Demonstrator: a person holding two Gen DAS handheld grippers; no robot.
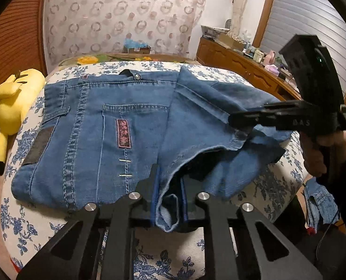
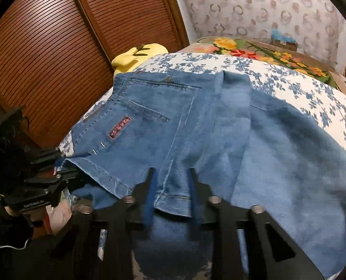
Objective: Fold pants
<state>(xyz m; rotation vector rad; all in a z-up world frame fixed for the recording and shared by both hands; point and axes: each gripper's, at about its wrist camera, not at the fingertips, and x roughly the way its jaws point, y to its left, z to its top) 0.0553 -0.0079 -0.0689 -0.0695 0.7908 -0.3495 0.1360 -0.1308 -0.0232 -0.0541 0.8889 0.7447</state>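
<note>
Blue jeans [image 1: 102, 128] lie folded on a bed, waistband toward the far side, back pocket with a pink patch facing up. My left gripper [image 1: 169, 182] is shut on a fold of the denim at the near edge, cloth bunched between its fingers. In the right wrist view the jeans [image 2: 149, 116] spread from the waistband down to my right gripper [image 2: 171, 175], which is shut on a hemmed edge of denim. The right gripper [image 1: 231, 119] also shows from the side, its tips on the leg fabric, a hand behind it. The left gripper [image 2: 76, 175] shows at the left edge of the cloth.
The bed has a white sheet with blue flowers [image 1: 32, 221]. A yellow plush toy [image 1: 16, 98] lies at its left edge beside slatted wooden doors [image 2: 56, 46]. A cluttered wooden dresser [image 1: 243, 65] stands at the right. Another denim piece [image 1: 322, 200] hangs low right.
</note>
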